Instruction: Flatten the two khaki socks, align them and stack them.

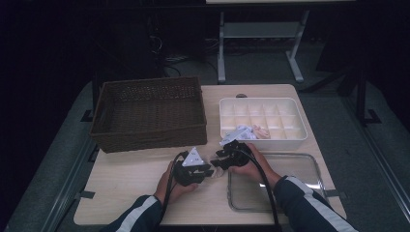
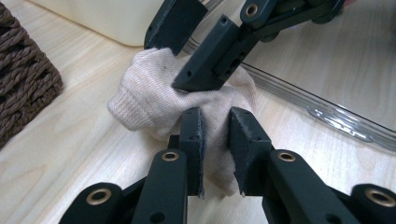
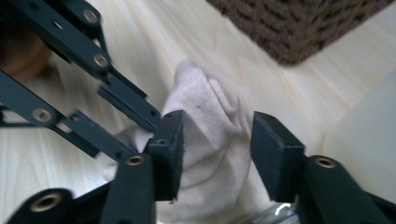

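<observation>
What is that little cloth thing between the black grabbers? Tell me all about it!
It looks like a small sock, cream-coloured and knitted, soft and crumpled into a bundle. It lies on the light wooden table, between the brown wicker basket and the clear tray, near the white divided box. The left gripper pinches a fold of it, while the right gripper straddles it with jaws apart.
</observation>
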The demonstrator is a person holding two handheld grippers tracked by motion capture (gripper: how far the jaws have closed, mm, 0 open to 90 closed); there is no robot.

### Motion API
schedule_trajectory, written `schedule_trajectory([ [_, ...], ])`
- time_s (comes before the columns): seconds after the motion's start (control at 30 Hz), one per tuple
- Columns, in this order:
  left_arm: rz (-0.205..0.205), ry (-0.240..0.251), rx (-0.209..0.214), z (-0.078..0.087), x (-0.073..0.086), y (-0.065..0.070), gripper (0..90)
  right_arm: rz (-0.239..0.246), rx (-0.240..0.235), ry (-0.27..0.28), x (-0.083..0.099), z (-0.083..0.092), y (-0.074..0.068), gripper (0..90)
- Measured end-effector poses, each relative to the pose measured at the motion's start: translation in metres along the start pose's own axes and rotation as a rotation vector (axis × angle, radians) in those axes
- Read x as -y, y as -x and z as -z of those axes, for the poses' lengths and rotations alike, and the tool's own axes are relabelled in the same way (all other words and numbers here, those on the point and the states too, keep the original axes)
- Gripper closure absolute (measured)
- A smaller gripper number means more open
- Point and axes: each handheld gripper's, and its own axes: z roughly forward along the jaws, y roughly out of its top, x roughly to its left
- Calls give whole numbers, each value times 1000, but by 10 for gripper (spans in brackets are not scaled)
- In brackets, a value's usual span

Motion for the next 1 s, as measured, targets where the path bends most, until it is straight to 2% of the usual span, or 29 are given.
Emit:
schedule_trajectory([
  [0.2,-17,-8,21,2,4,1,735,-62,-60,-44,3,-8,6,441],
  [0.23,-23,-12,20,2,4,1,734,-61,-53,-50,3,-9,5,438],
  [0.3,-9,5,24,1,6,1,736,-74,-78,-49,3,-12,7,452],
  [0.33,-16,0,26,2,7,0,737,-84,-89,-59,3,-13,9,454],
  [0.4,-22,-5,29,2,7,-2,735,-118,-144,-69,3,-15,14,485],
  [0.47,-22,-4,32,2,8,-2,734,-134,-177,-81,3,-17,17,530],
  [0.5,-8,11,34,1,8,-1,734,-135,-191,-83,3,-18,18,563],
  [0.57,-20,-2,38,2,9,-4,734,-138,-218,-82,3,-19,19,622],
  [0.7,-32,-14,42,5,7,-3,694,-89,-192,-78,0,-16,11,707],
  [0.77,-39,-22,46,12,7,-4,626,-62,-173,-68,1,-15,7,719],
  [0.83,-45,-38,26,21,9,-6,523,-48,-154,-56,1,-14,3,726],
  [0.87,-33,-38,25,25,11,-8,473,-37,-143,-53,1,-13,2,730],
  [0.9,-13,-30,27,36,17,-13,464,-35,-136,-50,1,-12,1,732],
  [1.0,22,-48,-16,51,29,-24,370,-19,-127,-36,1,-7,-2,736],
])
